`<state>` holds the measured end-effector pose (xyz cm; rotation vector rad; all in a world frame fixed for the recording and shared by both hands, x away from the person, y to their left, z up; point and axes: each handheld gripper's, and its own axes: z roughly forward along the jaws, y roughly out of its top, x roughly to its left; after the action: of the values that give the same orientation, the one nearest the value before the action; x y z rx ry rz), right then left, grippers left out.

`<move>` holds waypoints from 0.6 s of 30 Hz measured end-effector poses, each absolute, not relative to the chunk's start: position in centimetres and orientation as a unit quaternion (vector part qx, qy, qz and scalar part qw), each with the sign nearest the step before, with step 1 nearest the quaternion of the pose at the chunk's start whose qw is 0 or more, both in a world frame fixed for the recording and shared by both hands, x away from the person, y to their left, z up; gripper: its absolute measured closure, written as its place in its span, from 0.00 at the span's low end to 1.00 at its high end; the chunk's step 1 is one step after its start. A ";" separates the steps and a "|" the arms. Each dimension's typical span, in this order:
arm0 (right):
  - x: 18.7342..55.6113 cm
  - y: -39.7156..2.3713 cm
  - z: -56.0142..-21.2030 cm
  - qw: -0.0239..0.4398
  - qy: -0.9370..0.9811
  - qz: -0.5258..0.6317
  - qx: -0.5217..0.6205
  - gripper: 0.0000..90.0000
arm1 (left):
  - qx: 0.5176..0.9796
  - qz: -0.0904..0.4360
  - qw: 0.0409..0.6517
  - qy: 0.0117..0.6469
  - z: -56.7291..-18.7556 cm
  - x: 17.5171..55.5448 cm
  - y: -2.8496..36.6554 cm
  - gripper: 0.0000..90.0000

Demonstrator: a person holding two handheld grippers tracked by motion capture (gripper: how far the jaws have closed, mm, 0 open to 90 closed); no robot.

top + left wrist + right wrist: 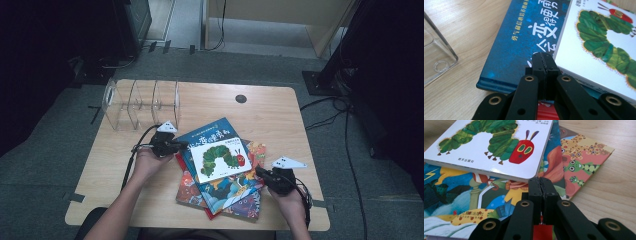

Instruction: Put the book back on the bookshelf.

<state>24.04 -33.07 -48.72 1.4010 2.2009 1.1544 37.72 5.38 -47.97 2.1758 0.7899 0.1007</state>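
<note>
On the wooden counter [280, 107] lies a loose pile of picture books [220, 177], with a clear acrylic rack [141, 102] standing empty near the far left corner; the work in hand looks like getting the books out of the pile, probably toward that rack. The white caterpillar book [222, 159] sits on top, partly over the blue book [519, 37]. The left gripper [181, 146] rests at the pile's left edge and the right gripper [261, 172] at its lower right edge, each with its jaws pressed together and nothing between them. To do this step well, I would open the jaws before sliding in, take the top book by a free edge, and lift it level so the lower books do not shift. The blue cover carries large white Chinese characters with a yellow line beside them; small black Chinese print sits under the caterpillar's feet.
</note>
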 end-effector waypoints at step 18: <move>25.2 -32.2 -49.4 0.136 0.768 0.402 0.480 1.00 | 0.868 0.027 0.393 0.303 -48.6 37.4 4.8 1.00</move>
<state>25.16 -32.18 -49.42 1.3897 2.2230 1.1640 37.38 4.85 -48.57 2.2014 0.7690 0.0677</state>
